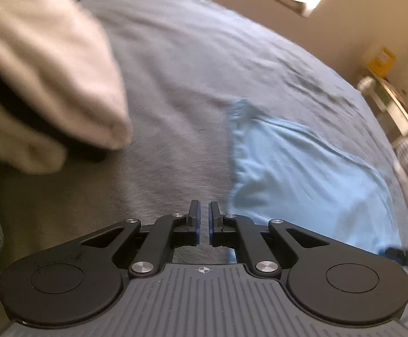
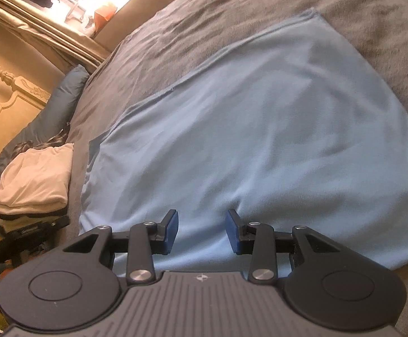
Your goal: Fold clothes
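In the left wrist view, the left gripper (image 1: pixel 204 221) hung over the grey blanket (image 1: pixel 176 70), jaws nearly together and empty, the blue cloth (image 1: pixel 302 174) just right of it. In the right wrist view, the right gripper (image 2: pixel 201 231) stood partly open, empty, above the same cloth (image 2: pixel 260 126) spread on the blanket (image 2: pixel 372 14).

Soft matt light-blue cloth garment (image 2: pixel 260 129) on seemingly fuzzy grey blanket (image 2: pixel 372 14).

Left of my left gripper (image 1: pixel 204 210), the white pile (image 1: pixel 49 84) is blurred and cut off by the edge.
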{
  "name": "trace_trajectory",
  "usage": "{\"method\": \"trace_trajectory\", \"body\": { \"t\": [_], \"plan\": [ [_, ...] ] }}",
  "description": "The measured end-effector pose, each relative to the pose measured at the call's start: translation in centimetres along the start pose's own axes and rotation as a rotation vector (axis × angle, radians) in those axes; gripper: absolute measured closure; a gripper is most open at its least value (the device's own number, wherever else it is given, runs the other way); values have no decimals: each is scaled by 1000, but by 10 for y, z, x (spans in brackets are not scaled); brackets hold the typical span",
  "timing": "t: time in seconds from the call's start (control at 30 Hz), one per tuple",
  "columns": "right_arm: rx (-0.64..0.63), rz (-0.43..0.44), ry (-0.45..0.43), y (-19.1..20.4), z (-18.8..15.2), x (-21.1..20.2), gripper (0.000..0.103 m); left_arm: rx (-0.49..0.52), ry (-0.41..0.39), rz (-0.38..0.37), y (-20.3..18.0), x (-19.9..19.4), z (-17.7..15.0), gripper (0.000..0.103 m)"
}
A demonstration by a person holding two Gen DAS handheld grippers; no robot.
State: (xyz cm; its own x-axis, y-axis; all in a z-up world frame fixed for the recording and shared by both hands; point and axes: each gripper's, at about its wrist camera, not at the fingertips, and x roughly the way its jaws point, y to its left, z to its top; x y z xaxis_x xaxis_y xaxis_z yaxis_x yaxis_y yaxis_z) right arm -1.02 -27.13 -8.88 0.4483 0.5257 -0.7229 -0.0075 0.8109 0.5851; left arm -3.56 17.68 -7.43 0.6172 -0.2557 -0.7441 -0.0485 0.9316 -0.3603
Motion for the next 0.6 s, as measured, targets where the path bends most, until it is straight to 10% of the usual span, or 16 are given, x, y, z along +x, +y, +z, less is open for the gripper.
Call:
{"method": "trace_trajectory", "body": {
  "t": [0.23, 0.6],
  "plan": [
    [-90, 7, 10, 15, -6, 1, 63, 235, 61, -153, -73, 14, -24, 99],
    [-382, -84, 297, 45, -30, 22, 67, 267, 87, -57, -72, 50, -26, 99]
  ]
}}
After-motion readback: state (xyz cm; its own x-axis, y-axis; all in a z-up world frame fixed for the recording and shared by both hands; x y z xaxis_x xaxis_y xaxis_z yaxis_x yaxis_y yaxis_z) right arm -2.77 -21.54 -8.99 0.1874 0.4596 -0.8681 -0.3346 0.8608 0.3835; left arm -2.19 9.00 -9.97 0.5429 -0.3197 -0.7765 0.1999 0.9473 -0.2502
